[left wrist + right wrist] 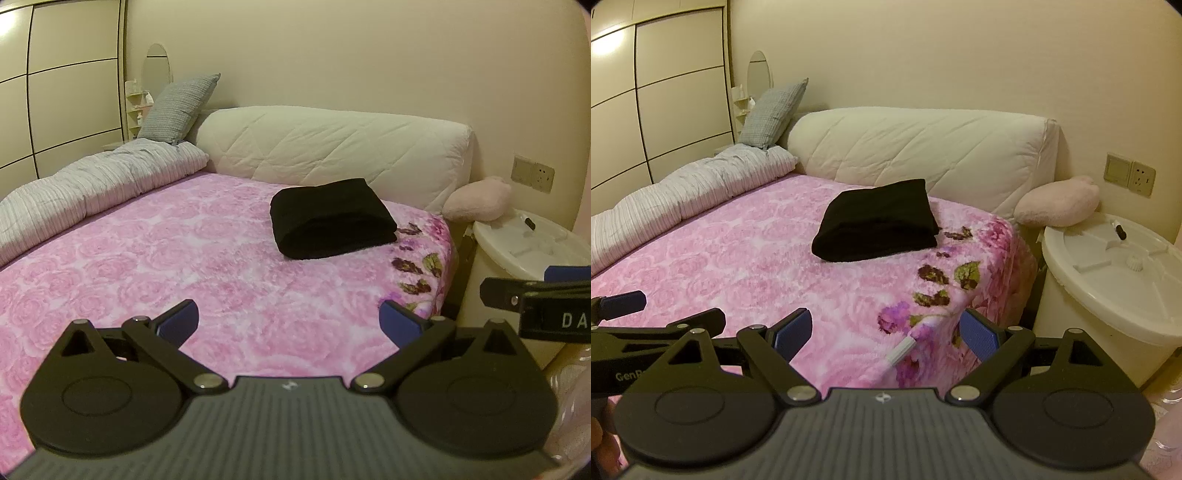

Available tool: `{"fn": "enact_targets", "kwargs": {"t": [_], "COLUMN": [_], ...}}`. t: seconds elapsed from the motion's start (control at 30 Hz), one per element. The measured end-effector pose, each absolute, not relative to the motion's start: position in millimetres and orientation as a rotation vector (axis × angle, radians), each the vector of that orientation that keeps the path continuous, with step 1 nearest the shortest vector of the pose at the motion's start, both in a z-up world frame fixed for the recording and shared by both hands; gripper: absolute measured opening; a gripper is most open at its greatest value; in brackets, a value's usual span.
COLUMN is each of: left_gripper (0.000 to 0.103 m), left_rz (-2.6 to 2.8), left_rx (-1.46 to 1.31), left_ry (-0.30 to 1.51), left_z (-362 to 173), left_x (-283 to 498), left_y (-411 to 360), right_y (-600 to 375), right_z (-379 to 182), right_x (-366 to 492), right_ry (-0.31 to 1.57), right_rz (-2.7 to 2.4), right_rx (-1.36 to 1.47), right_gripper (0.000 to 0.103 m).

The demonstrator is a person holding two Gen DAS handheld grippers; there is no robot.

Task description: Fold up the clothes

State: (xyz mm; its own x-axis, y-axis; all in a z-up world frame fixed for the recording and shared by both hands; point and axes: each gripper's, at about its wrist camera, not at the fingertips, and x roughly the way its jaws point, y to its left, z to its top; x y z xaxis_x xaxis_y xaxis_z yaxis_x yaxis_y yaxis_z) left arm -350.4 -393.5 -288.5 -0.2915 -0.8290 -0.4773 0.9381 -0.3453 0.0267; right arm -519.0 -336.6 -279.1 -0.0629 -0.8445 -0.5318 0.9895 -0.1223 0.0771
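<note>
The folded black garment (332, 218) rests finished on the bed's pink floral blanket (166, 266), so the left tool (290, 319) and right tool (886, 332) hover wide open, empty.

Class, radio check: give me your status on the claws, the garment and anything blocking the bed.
Left claw open, empty. Right claw open, empty. Black garment folded on pink floral blanket, far from both claws. Nothing between.

One folded black garment (332, 218), two pillows (177, 109), one white bin (1108, 280).
</note>
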Motion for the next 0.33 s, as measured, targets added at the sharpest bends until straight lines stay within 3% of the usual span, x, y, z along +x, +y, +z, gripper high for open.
{"fn": "enact_targets", "kwargs": {"t": [0.33], "left_gripper": [0.102], "left_rz": [-1.876], "left_rx": [0.477], "left_ry": [0.300], "left_z": [-288.9], "left_x": [-349.9], "left_y": [-390.4], "right_y": [-336.0], "right_z": [-279.5], "right_x": [-521.7], "right_ry": [0.354], "right_rz": [-1.627], "right_rx": [0.530], "right_gripper": [0.089]}}
